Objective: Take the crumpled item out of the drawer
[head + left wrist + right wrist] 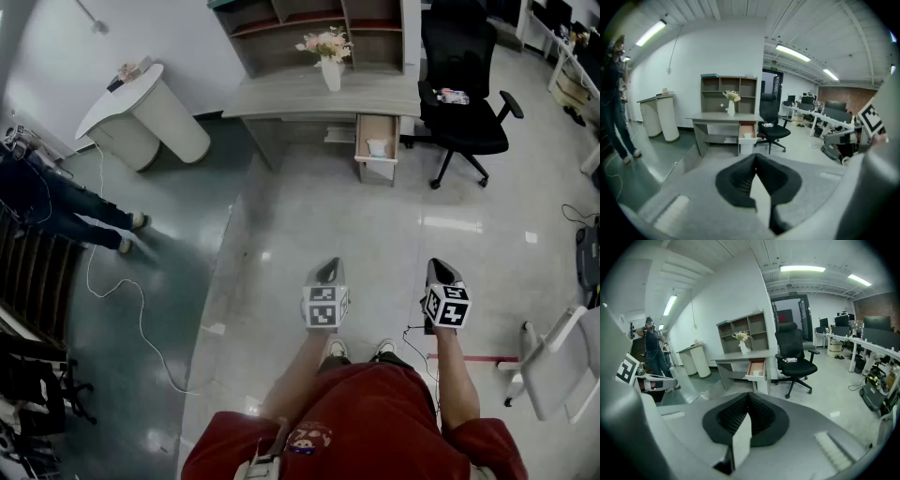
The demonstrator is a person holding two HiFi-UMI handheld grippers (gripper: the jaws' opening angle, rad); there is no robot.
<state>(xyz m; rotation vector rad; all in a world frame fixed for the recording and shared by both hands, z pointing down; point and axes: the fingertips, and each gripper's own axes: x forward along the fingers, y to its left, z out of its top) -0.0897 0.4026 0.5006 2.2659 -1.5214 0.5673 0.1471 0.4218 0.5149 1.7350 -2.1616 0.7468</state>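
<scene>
- Head view showed the person standing on open floor, well apart from the desk (309, 94); the drawer (378, 141) stood pulled out at the desk's right end, near the office chair (464, 80).
- The crumpled item (377, 147), a small white wad, lay inside the open drawer; it was too small in every view to tell its material.
- Step in hand, as judged: the approach; neither gripper was near the drawer, so the task stood at its start.
- Recommended procedure: walk up to the drawer front, keeping clear of the chair base; spread the jaws of one gripper before reaching in; descend from above between the drawer walls; close on the bulk of the wad, not on a loose edge; lift straight up until clear of the rim.
- Left gripper (327, 270): jaws together at the tips; nothing between them; touching nothing.
- Right gripper (442, 270): jaws fully closed; empty; touching nothing; it was held beside the left, both tilted down toward the floor.
- Risk, as judged: closed jaws striking the light wad could push it to the back of the drawer.
</scene>
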